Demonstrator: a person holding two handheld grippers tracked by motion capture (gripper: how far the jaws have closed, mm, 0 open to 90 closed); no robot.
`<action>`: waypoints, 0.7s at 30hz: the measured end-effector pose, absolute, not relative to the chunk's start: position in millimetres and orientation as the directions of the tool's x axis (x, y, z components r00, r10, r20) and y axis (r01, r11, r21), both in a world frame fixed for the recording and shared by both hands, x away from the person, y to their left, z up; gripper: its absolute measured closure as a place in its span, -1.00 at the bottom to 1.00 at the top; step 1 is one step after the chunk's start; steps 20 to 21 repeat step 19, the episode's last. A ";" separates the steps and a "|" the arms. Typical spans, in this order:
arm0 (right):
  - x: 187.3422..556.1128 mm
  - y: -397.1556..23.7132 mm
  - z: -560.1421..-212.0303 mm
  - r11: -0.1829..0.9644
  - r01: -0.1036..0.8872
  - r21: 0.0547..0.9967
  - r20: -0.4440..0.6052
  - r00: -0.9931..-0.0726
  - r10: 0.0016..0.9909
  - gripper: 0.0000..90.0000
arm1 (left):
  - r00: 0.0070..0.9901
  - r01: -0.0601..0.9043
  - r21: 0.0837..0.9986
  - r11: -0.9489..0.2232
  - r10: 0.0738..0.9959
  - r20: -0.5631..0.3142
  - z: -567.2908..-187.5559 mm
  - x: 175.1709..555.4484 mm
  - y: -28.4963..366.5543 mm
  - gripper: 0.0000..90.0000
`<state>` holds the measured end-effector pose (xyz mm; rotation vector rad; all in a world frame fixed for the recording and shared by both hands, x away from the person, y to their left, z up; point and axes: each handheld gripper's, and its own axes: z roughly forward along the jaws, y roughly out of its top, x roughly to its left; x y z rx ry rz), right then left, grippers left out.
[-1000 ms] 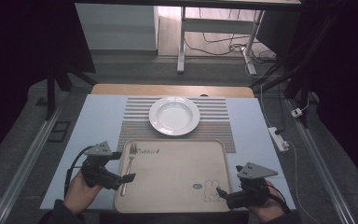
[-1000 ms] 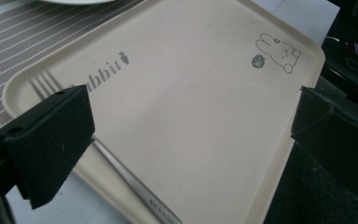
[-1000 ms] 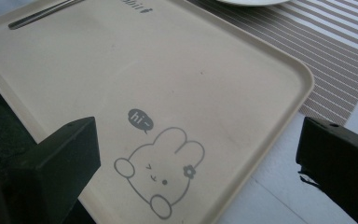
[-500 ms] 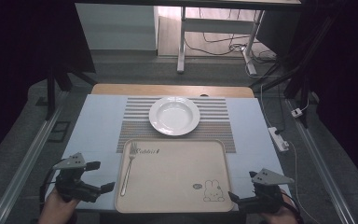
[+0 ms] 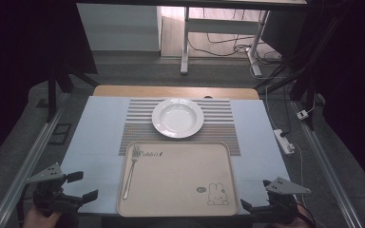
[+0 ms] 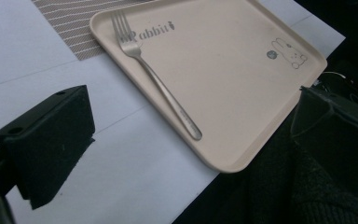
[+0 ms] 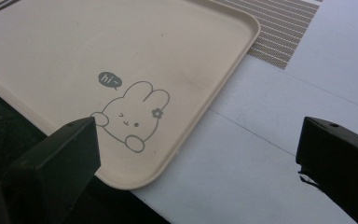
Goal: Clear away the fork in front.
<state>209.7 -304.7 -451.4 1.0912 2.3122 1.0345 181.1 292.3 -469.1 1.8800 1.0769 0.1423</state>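
Observation:
A beige tray (image 5: 180, 185) with a rabbit print lies at the near middle of the table. On its left part a silver fork (image 5: 129, 171) rests with its tines pointing away; the fork (image 6: 156, 81) also appears in the left gripper view. Beyond the tray a white plate (image 5: 177, 117) sits bare. My left gripper (image 5: 83, 185) hovers open and empty off the tray's near left corner. My right gripper (image 5: 254, 197) is open and empty by the near right corner, next to the rabbit print (image 7: 128, 114) on the tray (image 7: 168, 42).
A striped placemat (image 5: 223, 126) lies under the plate on a pale blue table cover (image 5: 100, 128). A white power strip (image 5: 283, 141) lies on the floor to the right. Metal rails run along both sides, and desk legs with cables stand beyond the table.
My left gripper has drawn back and to the left, away from the fork, which stays on the tray. The right gripper has slid right and toward the near edge.

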 end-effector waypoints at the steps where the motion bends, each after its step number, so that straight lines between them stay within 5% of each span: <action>1: 208.7 -305.5 -451.3 0.421 0.500 0.757 -0.024 -0.621 0.783 -1.00 | 0.605 0.621 0.763 -0.180 0.729 -0.320 -469.7 180.3 293.0 -1.00; 21: 203.9 -311.9 -451.3 0.419 0.524 0.742 -0.021 -0.605 0.796 -1.00 | 0.562 0.656 0.711 -0.255 0.793 -0.235 -473.4 170.5 291.2 -1.00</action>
